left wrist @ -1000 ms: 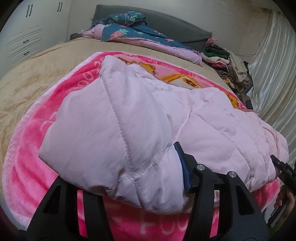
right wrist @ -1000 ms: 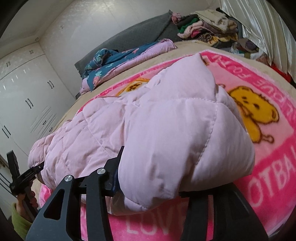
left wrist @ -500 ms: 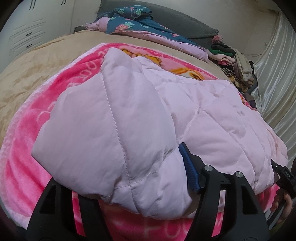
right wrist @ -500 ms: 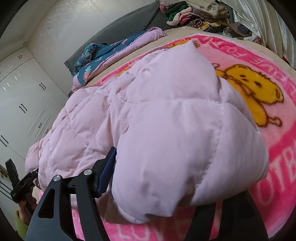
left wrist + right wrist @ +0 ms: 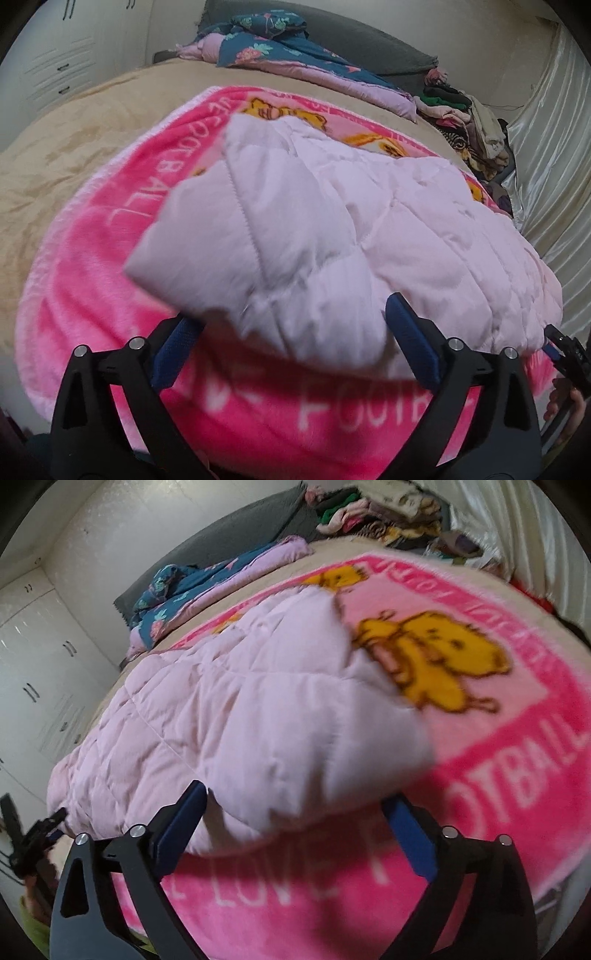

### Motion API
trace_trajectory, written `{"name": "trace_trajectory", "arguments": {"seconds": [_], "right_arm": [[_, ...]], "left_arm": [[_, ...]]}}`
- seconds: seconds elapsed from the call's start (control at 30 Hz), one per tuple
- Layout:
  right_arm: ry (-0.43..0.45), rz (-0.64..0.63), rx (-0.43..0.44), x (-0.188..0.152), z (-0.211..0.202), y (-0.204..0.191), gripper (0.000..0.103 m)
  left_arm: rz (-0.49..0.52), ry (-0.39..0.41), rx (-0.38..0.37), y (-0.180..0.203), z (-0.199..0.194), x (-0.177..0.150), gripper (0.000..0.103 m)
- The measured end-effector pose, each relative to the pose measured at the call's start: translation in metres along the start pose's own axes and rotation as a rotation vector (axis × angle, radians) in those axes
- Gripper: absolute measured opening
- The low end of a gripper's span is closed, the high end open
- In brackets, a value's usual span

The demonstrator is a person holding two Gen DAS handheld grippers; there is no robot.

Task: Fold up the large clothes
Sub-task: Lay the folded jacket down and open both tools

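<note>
A pale pink quilted jacket (image 5: pixel 332 229) lies folded in a long bundle on a bright pink blanket (image 5: pixel 92 266) printed with yellow bears and white letters. It also shows in the right wrist view (image 5: pixel 240 716), on the same blanket (image 5: pixel 517 760). My left gripper (image 5: pixel 291 343) is open, its blue pads either side of the jacket's near left end, which hangs slightly over them. My right gripper (image 5: pixel 295 827) is open at the jacket's near right end. Each gripper is glimpsed at the edge of the other's view.
The blanket covers a beige bedspread (image 5: pixel 74 122). A blue floral quilt (image 5: pixel 295 55) lies by the grey headboard (image 5: pixel 240 528). A pile of mixed clothes (image 5: pixel 469 125) sits at the far corner by satin curtains (image 5: pixel 546 155). White wardrobes (image 5: pixel 40 672) stand beside the bed.
Both grippers have opened and let go of the jacket's ends, then drawn back towards the bed's near edge. The jacket ends have dropped onto the blanket.
</note>
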State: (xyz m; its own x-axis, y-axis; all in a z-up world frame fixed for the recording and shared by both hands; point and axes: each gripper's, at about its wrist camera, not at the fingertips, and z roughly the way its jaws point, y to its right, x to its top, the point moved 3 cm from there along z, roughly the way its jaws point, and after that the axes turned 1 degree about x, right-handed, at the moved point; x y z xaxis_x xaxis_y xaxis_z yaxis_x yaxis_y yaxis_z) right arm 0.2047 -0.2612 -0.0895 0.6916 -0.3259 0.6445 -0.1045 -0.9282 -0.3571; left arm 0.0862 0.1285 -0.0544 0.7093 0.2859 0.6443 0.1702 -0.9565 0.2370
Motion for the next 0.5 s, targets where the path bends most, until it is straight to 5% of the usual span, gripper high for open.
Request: {"name": "trace_trajectory", "arguments": {"seconds": [0.2,0.5], "right_arm": [[0.135,-0.068,-0.044,0.007,-0.044,-0.009,0.098],[0.267,-0.238,0.028,0.018,-0.093,-0.066,0.098]], "left_arm": [[0.032,0.104,0.031,0.003,-0.045,0.008,0.094],[0.066,0.215,0.028,0.026,-0.094,0.012,0.094]]}}
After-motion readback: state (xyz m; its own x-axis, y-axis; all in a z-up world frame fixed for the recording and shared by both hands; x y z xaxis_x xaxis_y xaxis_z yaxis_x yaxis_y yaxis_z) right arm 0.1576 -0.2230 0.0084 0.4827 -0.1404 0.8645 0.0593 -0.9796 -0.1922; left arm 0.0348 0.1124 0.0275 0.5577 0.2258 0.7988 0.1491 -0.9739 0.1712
